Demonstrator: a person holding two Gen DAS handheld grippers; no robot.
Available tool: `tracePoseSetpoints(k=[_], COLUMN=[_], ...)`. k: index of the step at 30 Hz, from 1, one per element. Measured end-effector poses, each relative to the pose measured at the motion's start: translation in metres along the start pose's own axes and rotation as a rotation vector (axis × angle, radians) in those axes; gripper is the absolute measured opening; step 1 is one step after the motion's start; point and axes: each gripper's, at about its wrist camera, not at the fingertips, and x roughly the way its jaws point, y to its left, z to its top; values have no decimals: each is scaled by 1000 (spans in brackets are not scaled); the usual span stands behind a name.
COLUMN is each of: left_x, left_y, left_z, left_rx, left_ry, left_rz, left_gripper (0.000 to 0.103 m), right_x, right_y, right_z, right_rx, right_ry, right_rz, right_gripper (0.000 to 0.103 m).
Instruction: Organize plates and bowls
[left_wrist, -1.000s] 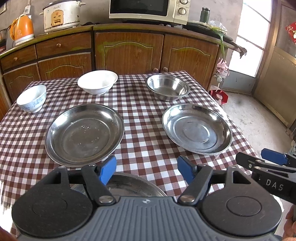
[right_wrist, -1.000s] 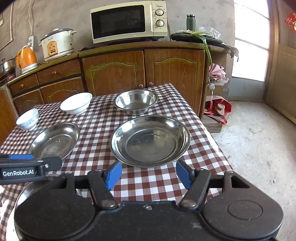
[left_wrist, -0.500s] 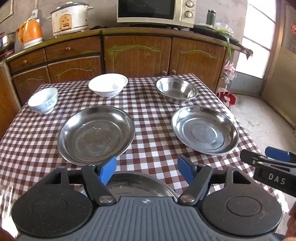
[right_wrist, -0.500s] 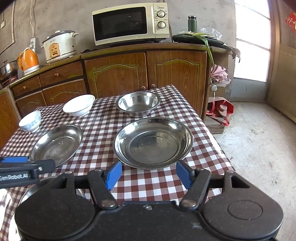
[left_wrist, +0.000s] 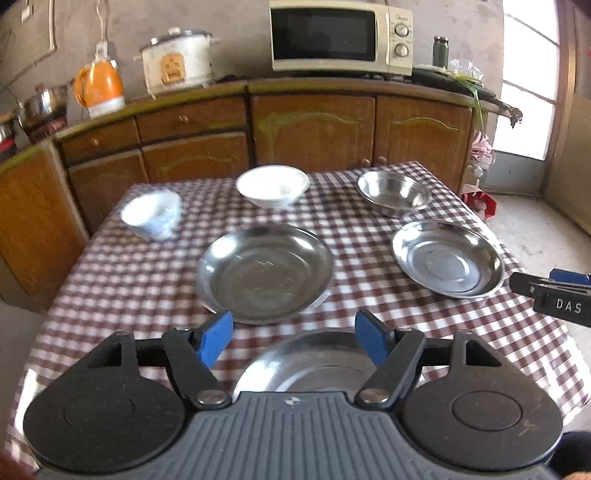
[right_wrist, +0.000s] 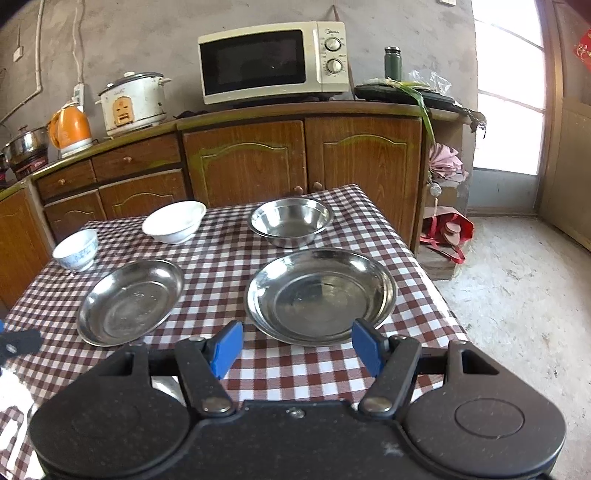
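Left wrist view: left gripper (left_wrist: 294, 341) released, empty, above nearest round steel plate (left_wrist: 306, 363); middle steel plate (left_wrist: 265, 271), right steel plate (left_wrist: 448, 257), steel bowl (left_wrist: 394, 192), white bowl (left_wrist: 272, 185), blue-patterned bowl (left_wrist: 151, 213) scattered on checked tablecloth (left_wrist: 122, 280).

Right wrist view: right gripper (right_wrist: 297, 345) released, empty. Nothing stacked yet; all sorting remains.

**Nearest plate half-hidden, left view smeared**

Left wrist view is motion-blurred: the small patterned bowl (left_wrist: 151, 215) and white bowl (left_wrist: 272, 185) show only soft outlines. The nearest steel plate (left_wrist: 314, 363) vanishes under the left gripper (left_wrist: 293, 341) body, with perhaps half its rim showing. The right gripper (left_wrist: 554, 295) is cut off by the frame edge. In the right wrist view, that plate is barely a sliver (right_wrist: 166, 387).
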Motion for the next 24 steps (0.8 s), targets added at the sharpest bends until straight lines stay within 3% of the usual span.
tracePoseSetpoints(k=[5, 11, 24], left_x=[-37, -72, -36], left_y=[15, 2, -41], left_z=[19, 42, 62], left_rx=[35, 114, 97], left_ry=[-55, -147, -170], left_rz=[-15, -59, -145], left_gripper=[79, 83, 83], right_x=[-4, -13, -23], right_y=[6, 7, -15], right_z=[2, 8, 31], right_rx=[2, 4, 4], right_ry=[-17, -45, -84], right_rz=[20, 29, -33], right_gripper=[78, 78, 78])
